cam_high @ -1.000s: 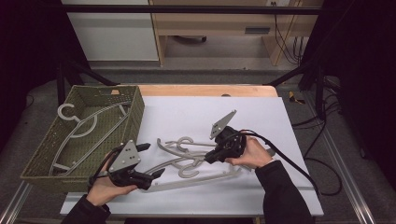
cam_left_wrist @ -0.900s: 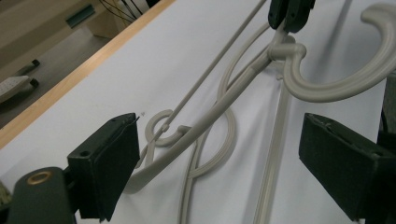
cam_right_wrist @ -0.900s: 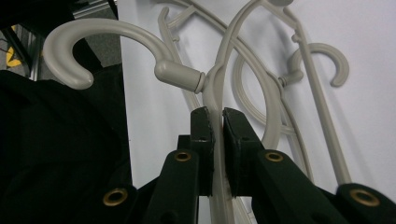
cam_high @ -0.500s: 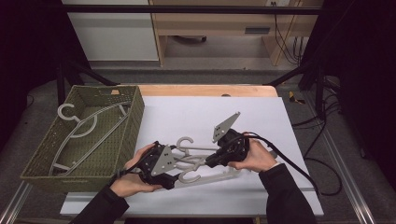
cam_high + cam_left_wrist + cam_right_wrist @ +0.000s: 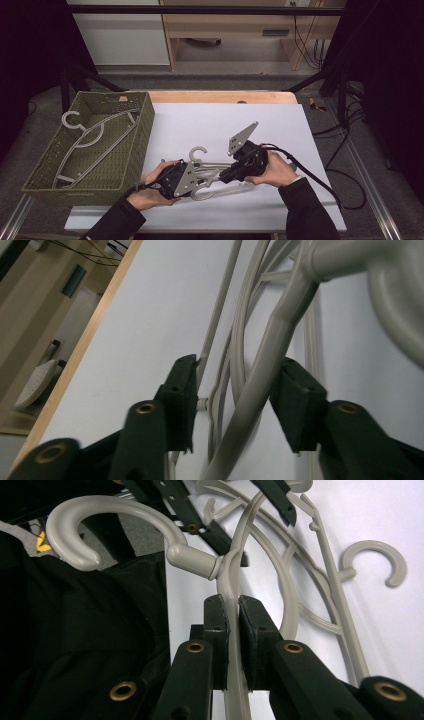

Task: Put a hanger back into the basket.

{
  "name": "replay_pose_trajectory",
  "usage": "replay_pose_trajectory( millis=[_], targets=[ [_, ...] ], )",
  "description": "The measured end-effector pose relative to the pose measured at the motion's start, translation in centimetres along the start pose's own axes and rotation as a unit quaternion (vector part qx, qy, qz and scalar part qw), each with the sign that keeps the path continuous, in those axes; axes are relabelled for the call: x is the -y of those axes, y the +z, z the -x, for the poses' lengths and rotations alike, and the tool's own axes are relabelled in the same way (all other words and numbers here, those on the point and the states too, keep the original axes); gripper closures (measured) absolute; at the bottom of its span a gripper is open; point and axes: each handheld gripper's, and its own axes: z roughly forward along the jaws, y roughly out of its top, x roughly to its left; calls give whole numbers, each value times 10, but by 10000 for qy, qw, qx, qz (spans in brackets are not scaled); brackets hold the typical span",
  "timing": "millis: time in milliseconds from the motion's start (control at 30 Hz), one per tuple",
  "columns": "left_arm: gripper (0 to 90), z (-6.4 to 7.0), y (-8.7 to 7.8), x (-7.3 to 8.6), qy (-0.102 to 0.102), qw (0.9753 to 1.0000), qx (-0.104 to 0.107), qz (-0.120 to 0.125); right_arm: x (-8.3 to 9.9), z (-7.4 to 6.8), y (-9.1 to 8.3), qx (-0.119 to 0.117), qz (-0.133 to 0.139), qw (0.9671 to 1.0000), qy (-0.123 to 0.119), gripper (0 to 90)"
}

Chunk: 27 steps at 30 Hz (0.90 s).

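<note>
A: What do we have on the worktop (image 5: 215, 120)?

B: We see 2 grey hangers near its front edge, overlapping. The upper hanger (image 5: 200, 153) shows its hook pointing away from us; the lower hanger (image 5: 227, 189) lies partly under it.

A: And the right hand-held gripper (image 5: 226, 176)?

B: We see it clamped on the upper hanger's arm just below the hook; in the right gripper view the jaws press the arm (image 5: 231, 630) from both sides.

A: The left hand-held gripper (image 5: 187, 175)?

B: Its jaws stand apart. In the left gripper view a hanger arm (image 5: 260, 385) runs between them, close to one pad (image 5: 295, 405), though we cannot tell if it touches.

A: Anything else?

B: A green basket (image 5: 137, 145) sits at the worktop's left edge, with 1 more hanger (image 5: 90, 137) lying inside it.
</note>
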Motion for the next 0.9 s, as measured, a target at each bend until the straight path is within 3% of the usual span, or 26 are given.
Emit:
replay_pose_trajectory(
  millis=[200, 500, 567, 767, 900],
  targets=[
    [716, 3, 0, 2, 121, 9999, 31, -3, 0, 0, 0, -80, 67, 9999, 5, 832],
    [760, 8, -2, 2, 374, 9991, 154, -89, 0, 1, 0, -181, 61, 9998, -70, 828],
    [770, 10, -2, 2, 280, 9993, 237, 2, 0, 1, 0, -173, 77, 9997, -141, 825],
    [776, 9, -5, 0, 316, 9992, 248, -84, 0, 0, 0, -139, 117, 9996, -224, 816],
    [778, 8, -6, -3, 262, 9993, 231, -115, 1, -1, -3, 10, 188, 9993, -337, 795]
  ],
)
